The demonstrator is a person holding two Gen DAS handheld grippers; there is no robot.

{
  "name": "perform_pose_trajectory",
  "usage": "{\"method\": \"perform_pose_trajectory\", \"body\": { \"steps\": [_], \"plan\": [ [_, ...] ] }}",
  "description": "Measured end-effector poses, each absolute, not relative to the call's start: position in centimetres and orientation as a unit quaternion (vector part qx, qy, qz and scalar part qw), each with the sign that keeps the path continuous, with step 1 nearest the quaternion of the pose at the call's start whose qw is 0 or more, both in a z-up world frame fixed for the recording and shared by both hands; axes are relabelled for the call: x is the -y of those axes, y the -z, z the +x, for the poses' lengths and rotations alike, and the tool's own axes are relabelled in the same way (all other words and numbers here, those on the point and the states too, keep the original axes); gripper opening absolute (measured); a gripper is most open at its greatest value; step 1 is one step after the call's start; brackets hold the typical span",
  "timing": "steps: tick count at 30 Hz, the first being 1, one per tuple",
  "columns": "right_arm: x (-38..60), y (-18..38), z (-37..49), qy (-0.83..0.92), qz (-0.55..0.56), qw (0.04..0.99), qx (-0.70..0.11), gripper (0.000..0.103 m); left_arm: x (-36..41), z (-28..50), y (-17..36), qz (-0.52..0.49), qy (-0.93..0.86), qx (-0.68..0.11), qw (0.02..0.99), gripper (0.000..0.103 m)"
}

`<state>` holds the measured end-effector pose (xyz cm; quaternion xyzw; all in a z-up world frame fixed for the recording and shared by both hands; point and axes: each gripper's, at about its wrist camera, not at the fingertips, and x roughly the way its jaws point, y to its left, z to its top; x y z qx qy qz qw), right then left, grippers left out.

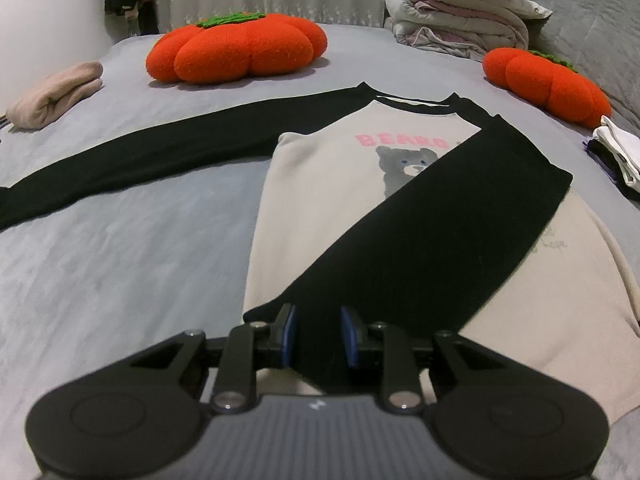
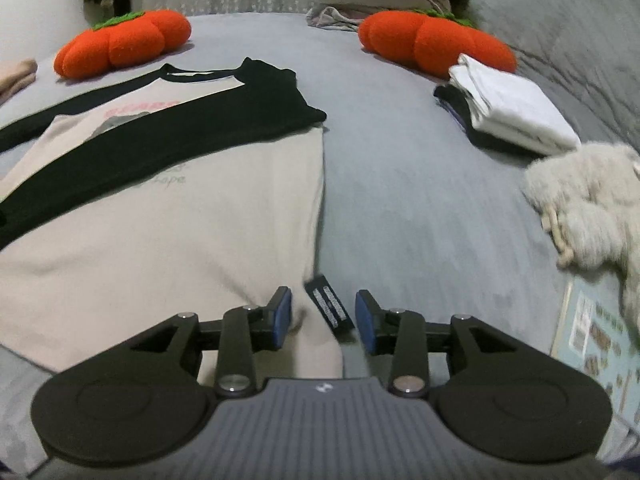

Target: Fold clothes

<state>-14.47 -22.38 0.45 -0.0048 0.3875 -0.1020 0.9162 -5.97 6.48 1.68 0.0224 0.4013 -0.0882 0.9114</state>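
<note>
Left wrist view: the cream raglan sweatshirt with black sleeves and a bear print [image 1: 320, 208] lies flat on the grey bed [image 1: 120, 260]. One black sleeve [image 1: 420, 240] is folded across the body, its long axis running from 1 o'clock down to the left gripper [image 1: 317, 336], whose narrowly parted fingers straddle the cuff. The other black sleeve [image 1: 140, 152] stretches away toward 9 o'clock, so this hand looks nearer to it. The right gripper [image 2: 323, 316], fingers wide, hovers over the hem corner, holding nothing.

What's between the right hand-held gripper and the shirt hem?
Nothing visible. The right hand-held gripper is open right at the hem corner of the shirt; only the shirt's own black tag lies between its fingers.
</note>
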Motion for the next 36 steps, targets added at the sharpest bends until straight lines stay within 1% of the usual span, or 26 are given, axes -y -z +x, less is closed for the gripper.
{"method": "perform_pose_trajectory", "body": {
  "steps": [4,7,9,10,11,13,19,21,29,36],
  "plan": [
    [22.2,-0.6,-15.5,0.1,0.001,0.916,-0.387,0.04,-6.8,-6.1,-1.9,0.016,0.089,-0.406,0.91,0.026],
    [22.3,-0.9,-16.2,0.1,0.009,0.916,-0.389,0.043,-7.0,-6.0,-2.2,0.01,0.089,-0.413,0.906,0.026],
    [22.5,-1.3,-16.6,0.103,0.018,0.92,-0.379,0.045,-8.1,-5.6,-3.0,-0.021,0.096,-0.424,0.9,0.031],
    [22.5,-1.6,-16.7,0.104,0.025,0.922,-0.372,0.045,-8.8,-5.3,-3.4,-0.042,0.1,-0.429,0.897,0.035],
    [22.5,-1.8,-16.7,0.107,0.032,0.924,-0.365,0.045,-9.7,-5.0,-3.8,-0.055,0.091,-0.427,0.898,0.038],
    [22.3,-2.3,-16.5,0.108,0.035,0.928,-0.354,0.045,-11.6,-4.4,-4.5,-0.079,0.073,-0.42,0.901,0.039],
    [20.2,-2.4,-14.4,0.094,-0.002,0.935,-0.343,0.048,-18.3,-1.9,-5.0,-0.16,-0.013,-0.421,0.893,0.04],
    [19.4,-2.2,-13.8,0.089,-0.008,0.935,-0.342,0.048,-19.3,-1.6,-5.0,-0.165,-0.027,-0.42,0.892,0.04],
    [14.8,-2.3,-10.8,0.045,-0.026,0.942,-0.331,0.048,-18.9,-0.5,-4.9,-0.151,-0.024,-0.423,0.893,0.04],
    [5.3,-2.1,-7.4,-0.084,-0.067,0.943,-0.316,0.048,-19.2,-0.3,-4.9,-0.142,-0.029,-0.42,0.896,0.04]
  ]
}}
